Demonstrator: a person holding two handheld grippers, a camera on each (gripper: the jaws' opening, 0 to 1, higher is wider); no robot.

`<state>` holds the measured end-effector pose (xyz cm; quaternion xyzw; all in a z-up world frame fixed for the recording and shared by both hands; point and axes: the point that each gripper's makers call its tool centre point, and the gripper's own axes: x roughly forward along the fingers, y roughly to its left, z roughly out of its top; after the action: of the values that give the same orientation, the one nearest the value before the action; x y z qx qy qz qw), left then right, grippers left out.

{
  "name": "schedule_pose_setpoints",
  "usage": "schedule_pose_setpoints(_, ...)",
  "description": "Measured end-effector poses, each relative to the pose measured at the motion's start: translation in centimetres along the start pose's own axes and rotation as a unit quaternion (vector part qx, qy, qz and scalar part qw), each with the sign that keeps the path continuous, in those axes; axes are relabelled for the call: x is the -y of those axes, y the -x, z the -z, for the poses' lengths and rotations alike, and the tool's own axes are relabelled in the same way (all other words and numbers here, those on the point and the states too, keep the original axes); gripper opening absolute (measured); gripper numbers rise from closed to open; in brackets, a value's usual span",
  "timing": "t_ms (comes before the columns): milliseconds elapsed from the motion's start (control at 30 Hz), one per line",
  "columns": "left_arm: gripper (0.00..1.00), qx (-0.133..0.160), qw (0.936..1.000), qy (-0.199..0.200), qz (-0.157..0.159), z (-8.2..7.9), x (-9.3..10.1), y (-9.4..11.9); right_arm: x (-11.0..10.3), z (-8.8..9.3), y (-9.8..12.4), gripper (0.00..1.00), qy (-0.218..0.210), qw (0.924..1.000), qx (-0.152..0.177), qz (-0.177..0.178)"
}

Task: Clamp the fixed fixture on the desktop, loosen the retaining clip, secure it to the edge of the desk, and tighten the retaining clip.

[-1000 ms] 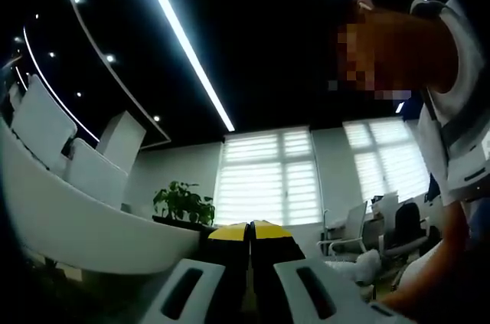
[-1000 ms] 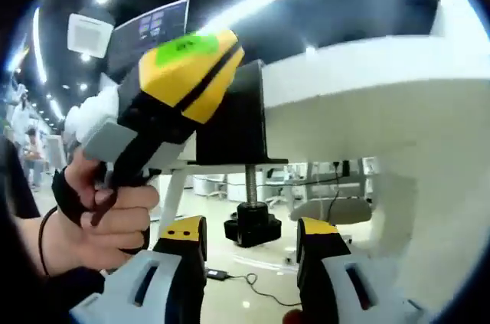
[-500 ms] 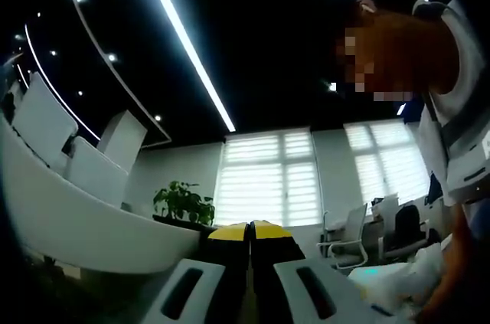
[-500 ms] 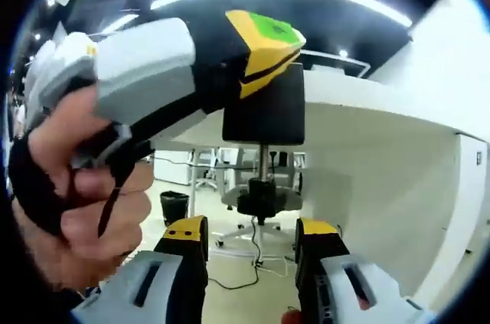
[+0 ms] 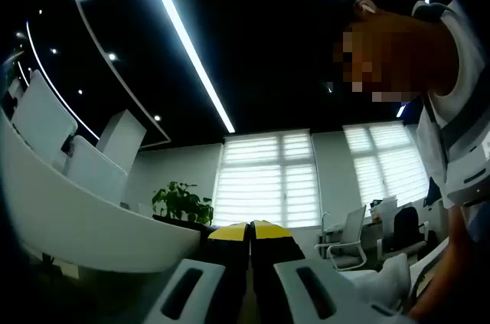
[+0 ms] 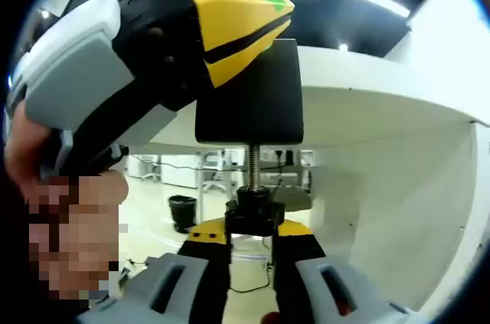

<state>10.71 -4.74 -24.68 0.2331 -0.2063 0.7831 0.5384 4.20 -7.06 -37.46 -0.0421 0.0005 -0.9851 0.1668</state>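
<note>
Office ceiling with light strips and blinded windows is seen beyond the left tool [image 5: 250, 226], whose jaws are pressed together on nothing visible. In the right gripper view, the black fixture [image 6: 249, 98] is seated on the white counter [image 6: 383, 102] edge, its threaded screw hanging below. The right tool [image 6: 249, 229] is closed around the black knob [image 6: 253, 209] at the screw's lower end. The left tool [image 6: 230, 21] is seen touching the fixture's upper left.
</note>
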Motion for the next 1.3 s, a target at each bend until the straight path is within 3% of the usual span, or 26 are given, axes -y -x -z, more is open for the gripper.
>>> schedule_pose_setpoints(100, 0.02, 0.0, 1.0, -0.001, -0.001, 0.0, 0.0, 0.0, 0.9, -0.1, 0.0, 0.12, 0.022, 0.9997, -0.001, -0.006)
schedule_pose_setpoints(200, 0.02, -0.001, 1.0, -0.001, 0.0, 0.0, 0.0, 0.0, 1.4, -0.2, -0.2, 0.22, 0.031, 0.9995, -0.001, -0.005)
schedule_pose_setpoints(367, 0.02, -0.001, 1.0, -0.002, 0.0, 0.1, 0.0, 0.0, 1.0, -0.4, -0.1, 0.24, 0.043, 0.999, 0.003, -0.011)
schedule_pose_setpoints(500, 0.02, -0.001, 1.0, -0.002, -0.001, 0.0, 0.0, 0.0, 0.6, -0.5, -0.4, 0.33, 0.031, 0.9993, 0.0, -0.018)
schedule_pose_setpoints(667, 0.02, -0.002, 1.0, -0.003, -0.001, 0.0, 0.1, 0.0, 1.8, -0.4, -0.9, 0.28, 0.017, 0.9998, -0.003, 0.0)
schedule_pose_setpoints(767, 0.02, -0.001, 1.0, -0.003, -0.001, 0.0, 0.0, 0.0, 2.3, -0.4, -1.0, 0.27, -0.025, 0.9997, -0.002, -0.008)
schedule_pose_setpoints(933, 0.02, -0.001, 1.0, -0.002, -0.001, 0.0, 0.0, 0.0, 2.8, -0.4, -1.5, 0.27, -0.01, 0.9999, -0.001, -0.014)
schedule_pose_setpoints(967, 0.02, -0.001, 1.0, -0.002, -0.001, 0.0, 0.0, 0.0, 0.6, -0.8, 0.0, 0.27, -0.008, 0.9998, 0.001, -0.019)
schedule_pose_setpoints(1000, 0.02, -0.001, 1.0, -0.002, -0.001, 0.0, 0.0, 0.0, 0.2, -0.9, 0.2, 0.26, -0.004, 0.9996, 0.003, -0.027)
schedule_pose_setpoints(1067, 0.02, -0.001, 1.0, -0.001, -0.001, 0.0, 0.0, 0.0, 0.1, -1.0, 0.2, 0.26, -0.008, 0.999, 0.007, -0.044)
schedule_pose_setpoints(1133, 0.02, -0.001, 1.0, -0.001, -0.002, 0.0, 0.0, 0.0, -0.4, -0.8, 0.1, 0.26, -0.019, 0.9958, 0.005, -0.09)
schedule_pose_setpoints(1267, 0.02, -0.001, 1.0, -0.002, -0.004, 0.0, 0.0, 0.0, -0.8, -0.7, -0.2, 0.23, 0.016, 0.9888, 0.007, -0.148)
schedule_pose_setpoints(1300, 0.02, -0.002, 1.0, -0.001, -0.004, 0.0, 0.0, 0.0, -1.0, -0.4, 0.0, 0.18, 0.025, 0.9858, 0.003, -0.166)
